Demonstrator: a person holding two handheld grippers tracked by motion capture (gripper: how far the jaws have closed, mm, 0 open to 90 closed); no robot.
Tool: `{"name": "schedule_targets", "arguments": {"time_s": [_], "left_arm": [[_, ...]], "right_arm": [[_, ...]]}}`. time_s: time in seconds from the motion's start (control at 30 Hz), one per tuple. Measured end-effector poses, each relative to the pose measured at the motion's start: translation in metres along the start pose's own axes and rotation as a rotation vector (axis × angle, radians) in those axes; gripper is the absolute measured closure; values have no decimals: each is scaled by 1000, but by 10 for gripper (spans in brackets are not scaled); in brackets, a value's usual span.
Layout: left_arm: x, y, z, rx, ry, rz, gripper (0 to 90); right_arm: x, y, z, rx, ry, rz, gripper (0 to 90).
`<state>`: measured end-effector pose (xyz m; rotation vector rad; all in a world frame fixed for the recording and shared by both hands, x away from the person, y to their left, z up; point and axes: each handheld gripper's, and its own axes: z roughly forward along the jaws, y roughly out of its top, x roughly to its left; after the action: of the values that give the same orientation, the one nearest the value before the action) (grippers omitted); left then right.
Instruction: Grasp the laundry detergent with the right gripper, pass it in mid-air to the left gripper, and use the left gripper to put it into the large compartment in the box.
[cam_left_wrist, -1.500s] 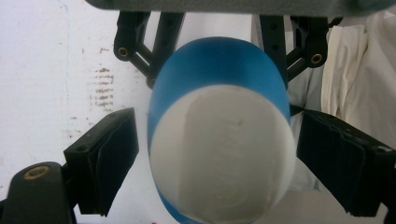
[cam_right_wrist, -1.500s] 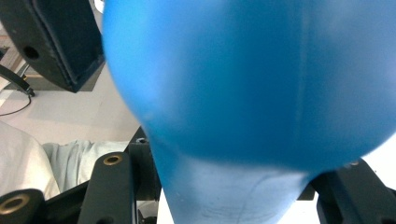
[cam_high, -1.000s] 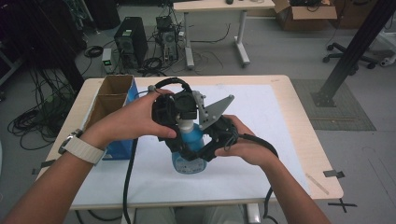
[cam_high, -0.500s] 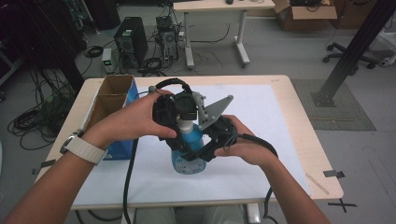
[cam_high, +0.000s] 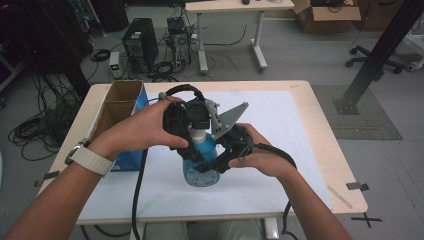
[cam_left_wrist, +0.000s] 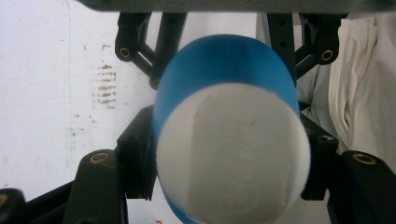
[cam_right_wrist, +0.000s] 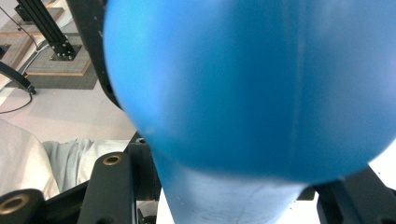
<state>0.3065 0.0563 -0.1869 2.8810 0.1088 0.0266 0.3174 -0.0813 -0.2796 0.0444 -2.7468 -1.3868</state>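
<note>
Grey floor with cables, a computer tower (cam_high: 140, 47) and a second desk lies behind the table (cam_high: 320, 150), which carries a white sheet (cam_high: 280, 125) in the high view; a brown and blue cardboard box (cam_high: 121, 107) stands on its left part; a blue bottle (cam_high: 201, 167) stands upright near the middle of the sheet; the left gripper (cam_high: 192, 131) sits over its top, the right gripper (cam_high: 220, 162) presses its side.

From the left gripper view, the white cap (cam_left_wrist: 232, 151) of the bottle is between the two black jaws; they have just been closing and now clamp it on both sides.

From the right gripper view, the blue body (cam_right_wrist: 252, 88) of the bottle is very near and blurred; the jaws hold it at the narrower part.
</note>
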Motion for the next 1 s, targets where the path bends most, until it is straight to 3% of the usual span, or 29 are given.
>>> {"name": "schedule_targets", "arguments": {"time_s": [0.2, 0.37, 0.6, 0.77, 0.9, 1.0], "left_arm": [[0, 0, -1, -1, 13, -18, 378], [4, -3, -4, 20, 19, -75, 378], [8, -7, -13, 45, 44, -131, 378], [11, -13, -28, 31, 77, -215, 378], [15, -16, -40, 56, 124, -276, 378], [20, -19, -49, 72, 159, -346, 378]], "right_arm": [[-1, -1, -1, -12, -3, 8, 419], [-3, -8, -7, -19, -4, 49, 189], [-10, -30, -22, 13, -26, 138, 93], [-15, -48, -42, 74, -65, 202, 58], [-18, -59, -62, 121, -119, 237, 24], [-17, -63, -73, 156, -129, 250, 25]]}}
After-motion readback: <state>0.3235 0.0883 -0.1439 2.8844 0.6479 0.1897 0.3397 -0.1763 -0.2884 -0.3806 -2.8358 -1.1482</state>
